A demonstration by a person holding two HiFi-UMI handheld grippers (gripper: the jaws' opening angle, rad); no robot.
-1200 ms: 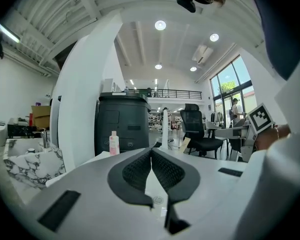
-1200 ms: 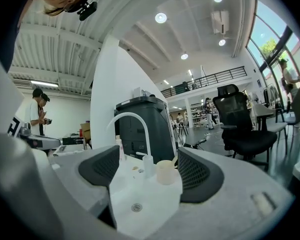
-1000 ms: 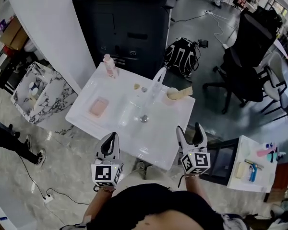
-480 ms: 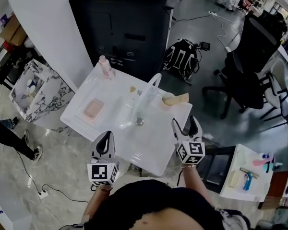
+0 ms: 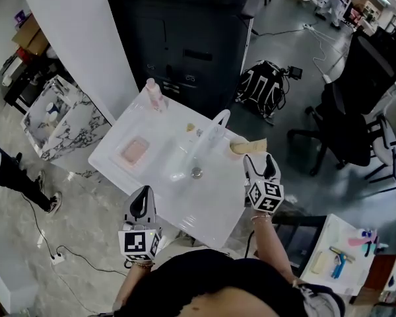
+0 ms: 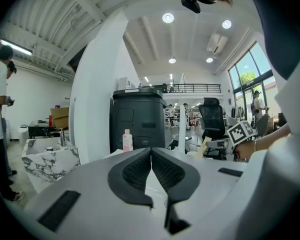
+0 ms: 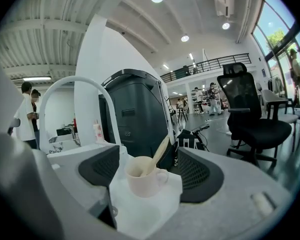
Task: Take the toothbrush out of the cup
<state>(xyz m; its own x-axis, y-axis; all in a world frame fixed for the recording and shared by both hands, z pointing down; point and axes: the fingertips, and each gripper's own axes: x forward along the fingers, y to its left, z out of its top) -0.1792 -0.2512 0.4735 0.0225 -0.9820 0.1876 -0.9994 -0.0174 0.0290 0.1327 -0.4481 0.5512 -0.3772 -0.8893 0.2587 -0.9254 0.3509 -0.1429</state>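
Right gripper [image 5: 261, 160]: jaws spread wide with nothing clasped, held over the near-right edge of the white sink top [image 5: 211, 207] and aimed at the cup [image 5: 237, 148]. In the right gripper view the cup sits framed in the gap between the two black pads, ahead of them and not pinched. Cup is pale, with a handle, upright on the far right corner of the sink top. Toothbrush [image 5: 254, 146], tan, stands in the cup with its handle leaning out over the rim toward the right. Left gripper [image 6: 151, 151]: jaws pressed together, empty, held off the near-left edge of the sink top and well apart from the cup. White arched faucet [image 5: 214, 127] rises mid-counter, just left of the cup. Pink soap [image 5: 135, 152] lies on the left side, and a pink bottle [image 5: 154, 92] stands at the far left corner. A tall black bin [image 5: 185, 38] stands behind the sink.
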